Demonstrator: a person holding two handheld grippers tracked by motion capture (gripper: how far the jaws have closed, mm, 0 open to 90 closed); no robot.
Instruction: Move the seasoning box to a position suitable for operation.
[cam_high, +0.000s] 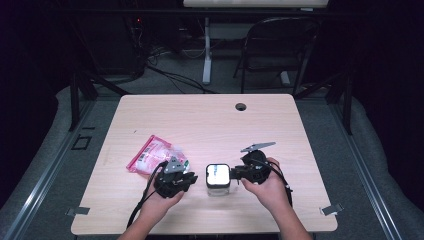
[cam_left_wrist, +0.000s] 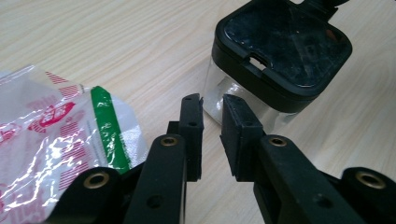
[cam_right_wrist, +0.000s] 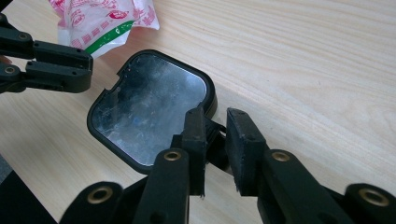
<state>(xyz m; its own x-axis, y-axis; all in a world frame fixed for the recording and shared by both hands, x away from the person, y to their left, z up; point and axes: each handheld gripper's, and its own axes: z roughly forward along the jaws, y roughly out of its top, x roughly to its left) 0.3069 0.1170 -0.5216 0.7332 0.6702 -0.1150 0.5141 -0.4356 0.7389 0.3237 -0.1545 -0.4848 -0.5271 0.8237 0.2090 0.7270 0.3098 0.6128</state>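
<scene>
The work in hand looks like opening the small square clear plastic jar with the black flip lid (cam_high: 218, 176), which stands near the front edge of the pale wooden table (cam_high: 210, 120); I judge that the step is getting hold of the lid's hinged tab while the jar is steadied. The right gripper (cam_right_wrist: 215, 122), seen in its own view, points at the jar's right side, its jaws drawn in to a narrow gap with a small black tab (cam_right_wrist: 215, 130) at the lid's rim lying between them; whether the pads already pinch that tab I cannot tell, since a slit of space seems to remain on either side. The left gripper (cam_left_wrist: 212, 105) sits just to the left of the jar, its jaws likewise narrow and holding nothing, their tips aimed at the jar's clear lower wall just below the lid, close to it but apparently not touching. A crinkled clear plastic bag with red print and a green stripe (cam_high: 155, 155) lies just to the left of the jar, behind the left gripper. The next move, as I read it, calls for the right jaws to close firmly on the tab and lift, while the left gripper braces the jar's body so that it does not slide or tip.
</scene>
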